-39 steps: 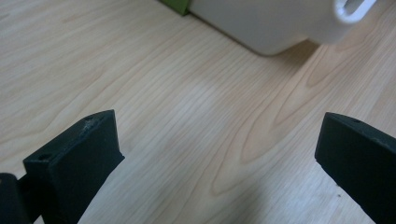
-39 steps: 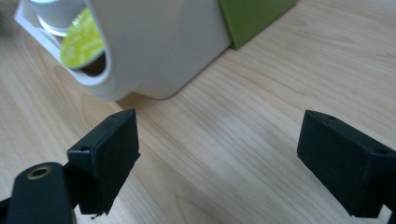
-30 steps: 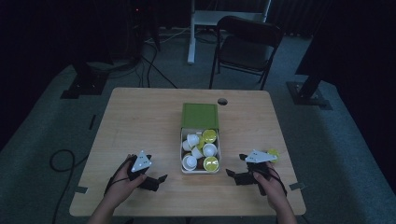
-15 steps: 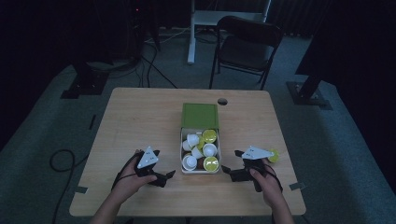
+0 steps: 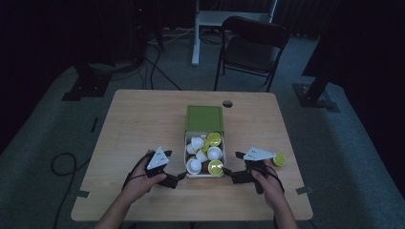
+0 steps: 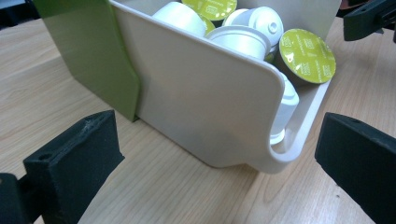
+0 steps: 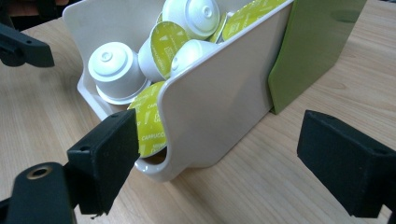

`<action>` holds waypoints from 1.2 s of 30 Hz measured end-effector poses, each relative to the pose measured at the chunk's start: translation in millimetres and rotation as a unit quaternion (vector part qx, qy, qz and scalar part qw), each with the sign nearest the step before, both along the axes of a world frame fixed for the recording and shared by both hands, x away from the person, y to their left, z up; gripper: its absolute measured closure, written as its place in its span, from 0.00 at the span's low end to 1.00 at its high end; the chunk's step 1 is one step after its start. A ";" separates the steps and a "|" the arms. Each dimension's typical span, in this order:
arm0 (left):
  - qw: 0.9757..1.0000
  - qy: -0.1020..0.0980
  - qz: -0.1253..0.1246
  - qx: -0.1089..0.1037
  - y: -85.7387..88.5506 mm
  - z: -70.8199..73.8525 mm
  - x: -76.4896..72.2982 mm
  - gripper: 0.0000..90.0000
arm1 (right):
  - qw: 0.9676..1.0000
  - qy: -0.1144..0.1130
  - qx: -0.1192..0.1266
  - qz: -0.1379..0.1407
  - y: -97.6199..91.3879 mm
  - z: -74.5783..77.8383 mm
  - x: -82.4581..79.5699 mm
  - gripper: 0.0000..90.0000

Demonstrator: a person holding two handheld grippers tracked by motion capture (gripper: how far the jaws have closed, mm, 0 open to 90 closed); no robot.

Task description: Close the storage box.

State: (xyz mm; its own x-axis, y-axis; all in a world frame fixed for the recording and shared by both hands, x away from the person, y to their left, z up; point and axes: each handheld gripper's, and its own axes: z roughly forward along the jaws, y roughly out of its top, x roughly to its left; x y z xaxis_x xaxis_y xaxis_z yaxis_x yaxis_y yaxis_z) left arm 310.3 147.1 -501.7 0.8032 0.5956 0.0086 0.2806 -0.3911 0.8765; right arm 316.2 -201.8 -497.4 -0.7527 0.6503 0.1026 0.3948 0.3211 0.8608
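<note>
Both hands lie low, the left gripper (image 5: pixel 180 177) and right gripper (image 5: pixel 228 172) gaping wide, seemingly just flanking the capsule box (image 5: pixel 204 118).

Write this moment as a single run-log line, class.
left gripper: open, beside box | right gripper: open, beside box | box: holds capsules | loose capsule: on table

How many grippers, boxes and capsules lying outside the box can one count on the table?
Grippers: 2, the left gripper and the right gripper, both open
Boxes: 1, the green and white box that holds capsules
Capsules outside the box: 1, the loose capsule beside the right gripper
Total: 4
</note>
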 end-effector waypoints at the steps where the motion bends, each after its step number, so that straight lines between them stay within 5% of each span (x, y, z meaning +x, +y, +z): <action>1: 1.000 -0.001 -0.001 -0.002 -0.7 -0.5 0.5 0.00 | 1.000 -0.001 0.000 0.000 0.3 -0.2 0.5 0.14; 14: 0.999 -0.010 0.032 -0.027 -1.3 -1.1 11.3 0.00 | 1.000 0.006 0.024 -0.006 -1.7 -3.2 8.7 0.14; 36: 0.999 -0.014 0.036 -0.012 -3.3 2.1 24.1 0.00 | 1.000 0.017 0.024 -0.010 -0.5 -3.3 18.5 0.13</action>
State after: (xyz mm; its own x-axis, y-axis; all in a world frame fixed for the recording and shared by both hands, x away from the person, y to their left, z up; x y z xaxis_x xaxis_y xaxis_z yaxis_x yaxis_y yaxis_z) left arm 334.4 143.8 -499.6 0.7583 0.6518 0.0157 0.2826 -0.3504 0.8930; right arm 334.7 -202.3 -500.7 -0.7354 0.6584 0.1602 0.4301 0.2709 0.8612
